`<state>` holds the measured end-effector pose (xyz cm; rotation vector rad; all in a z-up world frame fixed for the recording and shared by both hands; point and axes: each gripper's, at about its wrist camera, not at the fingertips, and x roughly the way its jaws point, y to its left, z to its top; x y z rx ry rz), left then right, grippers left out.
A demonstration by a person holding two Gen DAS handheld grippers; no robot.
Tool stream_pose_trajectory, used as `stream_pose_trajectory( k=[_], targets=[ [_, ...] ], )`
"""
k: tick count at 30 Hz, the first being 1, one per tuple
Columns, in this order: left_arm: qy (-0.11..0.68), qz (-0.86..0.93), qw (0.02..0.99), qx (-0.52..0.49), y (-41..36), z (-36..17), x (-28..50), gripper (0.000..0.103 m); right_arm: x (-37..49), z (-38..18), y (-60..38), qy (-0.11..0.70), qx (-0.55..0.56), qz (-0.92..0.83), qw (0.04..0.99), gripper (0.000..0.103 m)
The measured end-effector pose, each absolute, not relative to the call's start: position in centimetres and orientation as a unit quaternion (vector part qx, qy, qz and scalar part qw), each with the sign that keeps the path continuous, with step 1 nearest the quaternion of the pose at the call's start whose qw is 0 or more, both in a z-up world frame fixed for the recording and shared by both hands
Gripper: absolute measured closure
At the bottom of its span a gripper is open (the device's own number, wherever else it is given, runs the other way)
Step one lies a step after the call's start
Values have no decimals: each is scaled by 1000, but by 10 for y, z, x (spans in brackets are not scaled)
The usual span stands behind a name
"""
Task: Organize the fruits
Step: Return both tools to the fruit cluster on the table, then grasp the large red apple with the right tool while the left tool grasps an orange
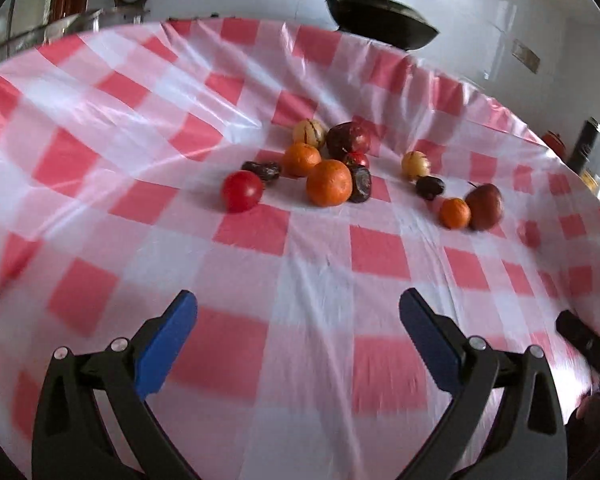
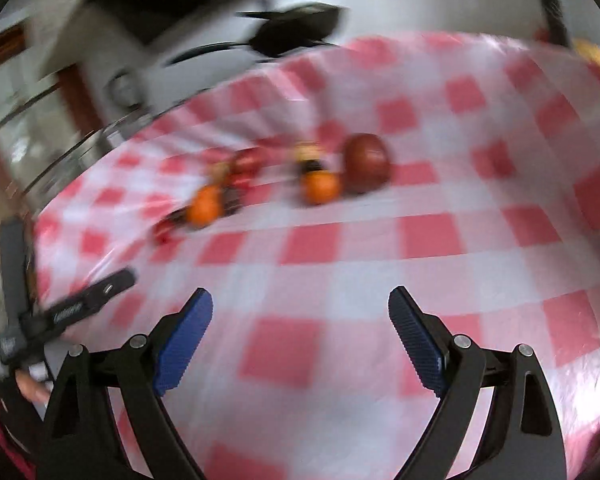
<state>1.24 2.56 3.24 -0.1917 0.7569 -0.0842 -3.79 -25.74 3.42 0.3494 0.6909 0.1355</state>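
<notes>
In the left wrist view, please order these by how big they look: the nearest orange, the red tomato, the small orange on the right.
1. Nearest orange
2. Red tomato
3. Small orange

All three lie at similar distance, so the order seems reliable.

Red-and-white checked tablecloth (image 1: 260, 80), orange tangerines (image 1: 329, 182)

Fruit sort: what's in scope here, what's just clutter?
In scope: oranges, red tomato, dates, dark red apple, striped yellow fruits.
Clutter: black pan, dark bottle, checked tablecloth.
</notes>
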Motion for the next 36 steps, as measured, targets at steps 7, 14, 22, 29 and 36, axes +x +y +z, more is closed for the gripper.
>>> stream_pose_trajectory(
  k=[7,14,22,29,36],
  targets=[
    [377,-60,911,-154,31,24,36,2,32,23,-291,321,215,14,922,16],
    [369,-89,904,-195,43,22,34,2,98,20,-276,339,181,9,923,20],
    [366,-98,904,-199,43,23,32,2,151,11,-263,384,143,-32,911,35],
    [370,-97,902,-199,43,22,33,2,163,1,-259,416,132,-31,899,38],
    [373,-95,901,-200,43,21,33,2,117,2,-283,384,206,-26,900,38]
  ],
)
